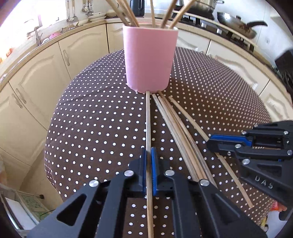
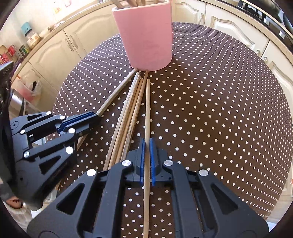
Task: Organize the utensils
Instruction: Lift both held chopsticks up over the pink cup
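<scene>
the left gripper (image 1: 148, 152) is clamped tight on one wooden chopstick (image 1: 148, 117) whose far tip touches the foot of the pink cup (image 1: 150, 60), and the right gripper (image 2: 147, 144) is pinched just as tight on another chopstick (image 2: 147, 109) that stops just short of that cup; between the two held sticks a loose bundle of chopsticks (image 2: 128, 113) lies fanned on the dotted tablecloth (image 2: 210, 109), tips toward the cup, more chopsticks (image 1: 128, 14) stand upright inside the cup, and cream kitchen cabinets (image 1: 36, 73) run behind it
</scene>
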### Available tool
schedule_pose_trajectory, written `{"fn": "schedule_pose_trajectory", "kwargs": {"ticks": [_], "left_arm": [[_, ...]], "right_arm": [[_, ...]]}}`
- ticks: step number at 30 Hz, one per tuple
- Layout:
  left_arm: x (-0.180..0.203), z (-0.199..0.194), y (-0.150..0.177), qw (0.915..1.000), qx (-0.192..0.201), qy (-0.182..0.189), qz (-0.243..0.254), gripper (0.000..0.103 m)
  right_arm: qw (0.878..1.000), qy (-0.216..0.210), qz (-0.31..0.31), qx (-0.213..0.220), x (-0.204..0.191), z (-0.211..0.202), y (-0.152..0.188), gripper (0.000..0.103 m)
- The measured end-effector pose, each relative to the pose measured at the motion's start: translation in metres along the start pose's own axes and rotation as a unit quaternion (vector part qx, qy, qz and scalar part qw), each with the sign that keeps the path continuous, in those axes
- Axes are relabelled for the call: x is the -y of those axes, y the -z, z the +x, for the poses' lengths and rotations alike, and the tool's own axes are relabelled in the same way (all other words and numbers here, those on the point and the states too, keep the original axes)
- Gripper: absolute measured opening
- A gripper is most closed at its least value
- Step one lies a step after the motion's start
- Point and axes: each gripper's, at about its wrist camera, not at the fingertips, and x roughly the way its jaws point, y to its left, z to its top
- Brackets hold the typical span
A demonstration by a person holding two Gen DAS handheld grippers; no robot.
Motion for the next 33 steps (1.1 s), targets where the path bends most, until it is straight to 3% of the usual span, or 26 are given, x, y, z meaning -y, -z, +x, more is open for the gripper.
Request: {"fn": "schedule_pose_trajectory", "kwargs": {"ticks": [5, 10, 12, 17, 24, 33], "left_arm": [[-0.01, -0.02, 0.0, 0.9989, 0.041, 0.016, -0.015, 0.005], [-0.022, -0.049, -0.003, 0.9932, 0.106, 0.037, -0.031, 0.005], [-0.024, -0.062, -0.006, 0.9894, 0.139, 0.029, -0.032, 0.005], [-0.029, -0.091, -0.009, 0.9744, 0.219, 0.033, -0.04, 0.005], [-0.022, -0.114, -0.021, 0.9505, 0.305, 0.048, -0.037, 0.005], [-0.017, -0.127, -0.055, 0.9123, 0.402, 0.063, -0.048, 0.005]], "right_arm": [[0.999, -0.021, 0.014, 0.038, 0.018, -0.025, 0.006, 0.006], [0.994, -0.043, 0.03, 0.098, 0.036, -0.056, 0.013, 0.006], [0.99, -0.052, 0.036, 0.125, 0.045, -0.069, 0.017, 0.006], [0.975, -0.078, 0.052, 0.201, 0.065, -0.1, 0.023, 0.006], [0.95, -0.104, 0.064, 0.287, 0.061, -0.124, 0.006, 0.006], [0.915, -0.124, 0.073, 0.377, 0.069, -0.131, -0.029, 0.006]]}}
